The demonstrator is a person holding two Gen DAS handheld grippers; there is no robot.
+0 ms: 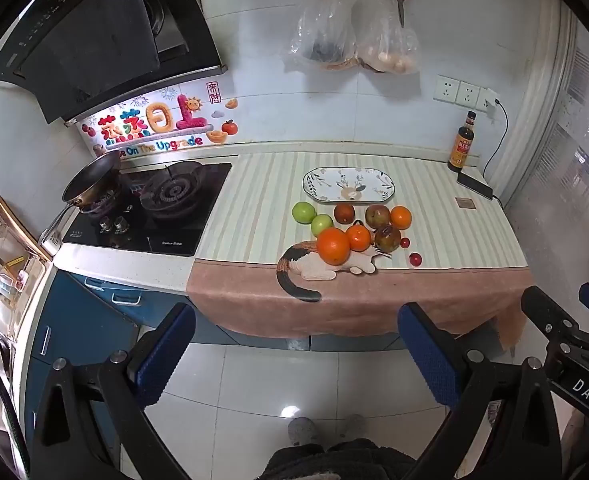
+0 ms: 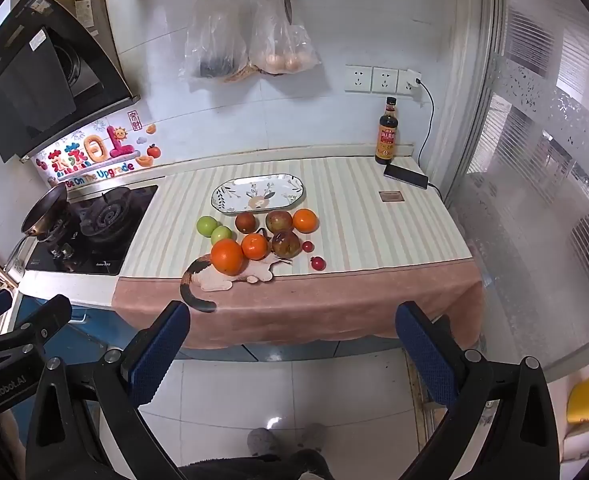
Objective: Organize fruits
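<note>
A pile of fruit lies on the striped cloth: a big orange [image 1: 333, 246] [image 2: 227, 256], two smaller oranges [image 1: 358, 237], two green apples [image 1: 304, 212] [image 2: 207, 225], dark reddish fruits [image 1: 387, 237] and two cherry tomatoes [image 1: 415, 259] [image 2: 318, 263]. An empty oval patterned plate [image 1: 348, 185] [image 2: 257, 193] lies just behind them. My left gripper [image 1: 296, 340] is open and empty, held back off the counter over the floor. My right gripper [image 2: 292, 338] is also open and empty, likewise short of the counter edge.
A gas hob [image 1: 150, 208] with a frying pan [image 1: 92, 178] is left of the cloth. A sauce bottle [image 2: 387, 132] and a charging phone [image 2: 406, 176] stand at the back right. Plastic bags [image 2: 250, 40] and scissors hang on the wall. A frosted glass door [image 2: 534, 200] is on the right.
</note>
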